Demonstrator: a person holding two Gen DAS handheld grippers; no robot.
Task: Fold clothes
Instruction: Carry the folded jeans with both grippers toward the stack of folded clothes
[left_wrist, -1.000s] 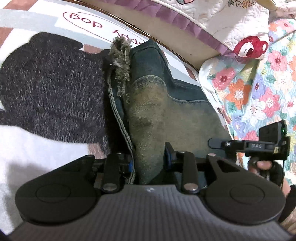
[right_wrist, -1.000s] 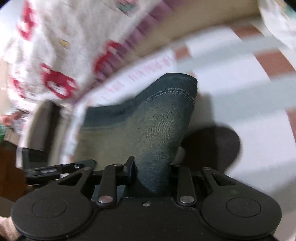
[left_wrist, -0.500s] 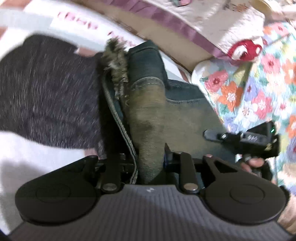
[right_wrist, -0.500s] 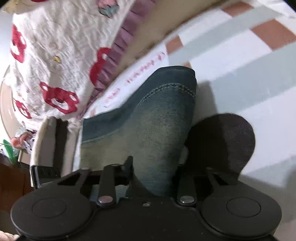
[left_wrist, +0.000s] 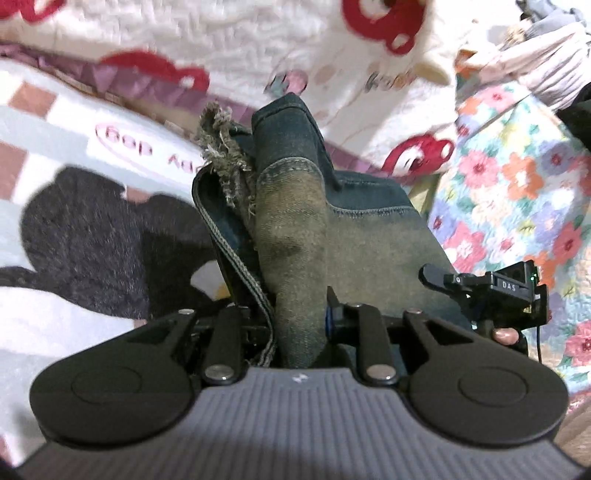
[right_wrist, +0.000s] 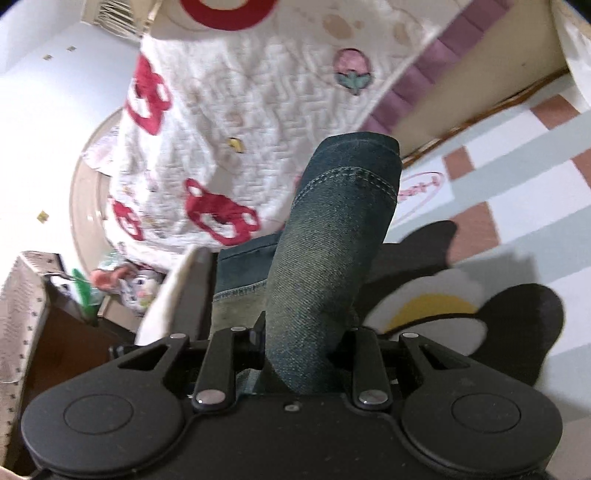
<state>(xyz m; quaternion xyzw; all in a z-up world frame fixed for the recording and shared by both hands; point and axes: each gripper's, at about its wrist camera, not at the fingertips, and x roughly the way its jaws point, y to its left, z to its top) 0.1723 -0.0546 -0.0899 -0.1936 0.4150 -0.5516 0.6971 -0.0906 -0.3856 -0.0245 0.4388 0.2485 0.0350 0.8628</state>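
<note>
A pair of dark blue-green jeans (left_wrist: 303, 236) with a frayed hem is held up between both grippers. My left gripper (left_wrist: 295, 325) is shut on a bunched fold of the denim. My right gripper (right_wrist: 303, 343) is shut on another fold of the jeans (right_wrist: 332, 251), which stands up in front of it. The right gripper (left_wrist: 491, 291) also shows at the right of the left wrist view, at the far edge of the stretched denim. Both sets of fingertips are hidden by cloth.
Below is a checked blanket (left_wrist: 55, 125) with a black cartoon figure (left_wrist: 103, 236) and pink lettering. A white quilt with red bears (right_wrist: 207, 155) hangs behind. A floral quilt (left_wrist: 517, 192) lies to the right. Dark furniture (right_wrist: 55, 332) stands at the left.
Both grippers have lifted and tilted upward with the jeans. The views now show more of the white bear quilt and less of the blanket.
</note>
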